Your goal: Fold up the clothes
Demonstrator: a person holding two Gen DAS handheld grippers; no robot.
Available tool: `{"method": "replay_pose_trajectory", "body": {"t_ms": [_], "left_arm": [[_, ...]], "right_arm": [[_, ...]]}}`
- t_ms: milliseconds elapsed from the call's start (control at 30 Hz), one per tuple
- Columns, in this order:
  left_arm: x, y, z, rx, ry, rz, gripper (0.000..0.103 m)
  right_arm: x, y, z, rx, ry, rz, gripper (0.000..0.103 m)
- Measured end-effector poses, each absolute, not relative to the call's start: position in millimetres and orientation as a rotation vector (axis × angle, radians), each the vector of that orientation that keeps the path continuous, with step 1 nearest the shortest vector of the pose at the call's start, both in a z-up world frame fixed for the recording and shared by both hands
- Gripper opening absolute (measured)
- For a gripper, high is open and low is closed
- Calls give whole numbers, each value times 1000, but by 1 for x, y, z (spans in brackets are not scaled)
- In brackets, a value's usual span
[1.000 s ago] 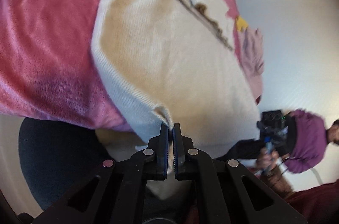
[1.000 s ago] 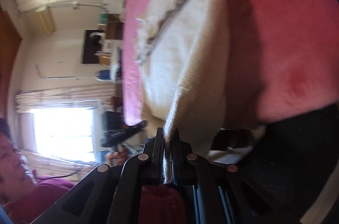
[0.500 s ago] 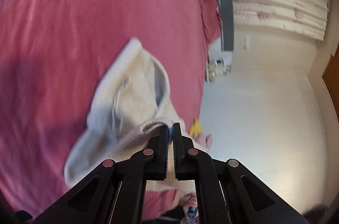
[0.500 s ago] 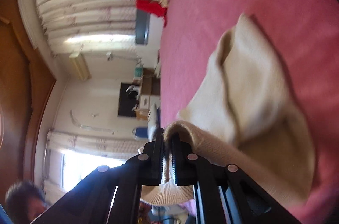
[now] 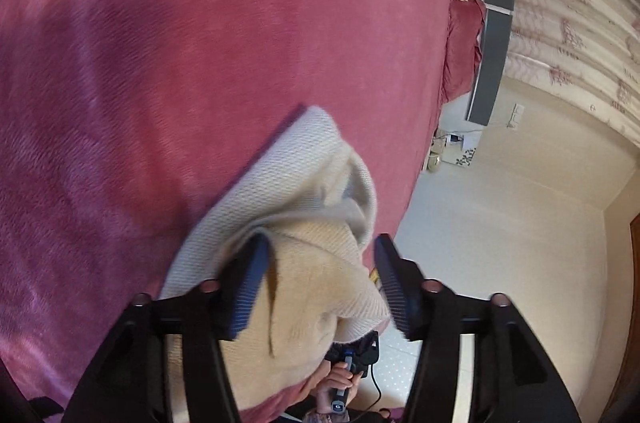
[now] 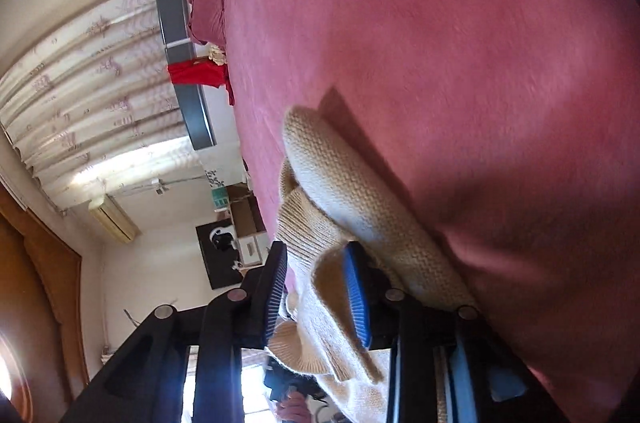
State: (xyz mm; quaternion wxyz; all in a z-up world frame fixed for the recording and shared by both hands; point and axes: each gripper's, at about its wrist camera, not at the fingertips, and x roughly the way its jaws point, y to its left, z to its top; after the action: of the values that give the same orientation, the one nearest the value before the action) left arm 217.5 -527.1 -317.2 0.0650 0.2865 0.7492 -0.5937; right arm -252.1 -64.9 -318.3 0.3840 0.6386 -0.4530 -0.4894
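Left gripper [image 5: 320, 279]: fingers spread wide, gripping nothing; cream sweater [image 5: 288, 223] bunched between and just ahead of them. Right gripper [image 6: 316, 287]: fingers likewise apart, knit lying between them, unclamped. Sweater sits doubled on the pink bed [image 5: 200, 43], near its edge, floor [image 5: 500, 243] beyond. We judge the fold loose: a ribbed hem could snag on a finger pad as we withdraw and drag the top layer open.
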Motion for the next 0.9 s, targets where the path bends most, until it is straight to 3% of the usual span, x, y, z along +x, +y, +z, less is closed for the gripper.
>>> {"method": "replay_pose_trajectory", "body": {"t_ms": [200,500,900], "left_arm": [[231,-534,-273,962,1979,-1925,72],[222,-480,-261,1238,1728,-2126,73],[184,-464,-287,1303,1893,-2078,73]], "right_arm": [[-236,-68,-290,1619,-960,-1275,42],[-213,-83,-285,1595,-822,-1242,43],[-217,-85,-273,1535,-762,-1250,44]]}}
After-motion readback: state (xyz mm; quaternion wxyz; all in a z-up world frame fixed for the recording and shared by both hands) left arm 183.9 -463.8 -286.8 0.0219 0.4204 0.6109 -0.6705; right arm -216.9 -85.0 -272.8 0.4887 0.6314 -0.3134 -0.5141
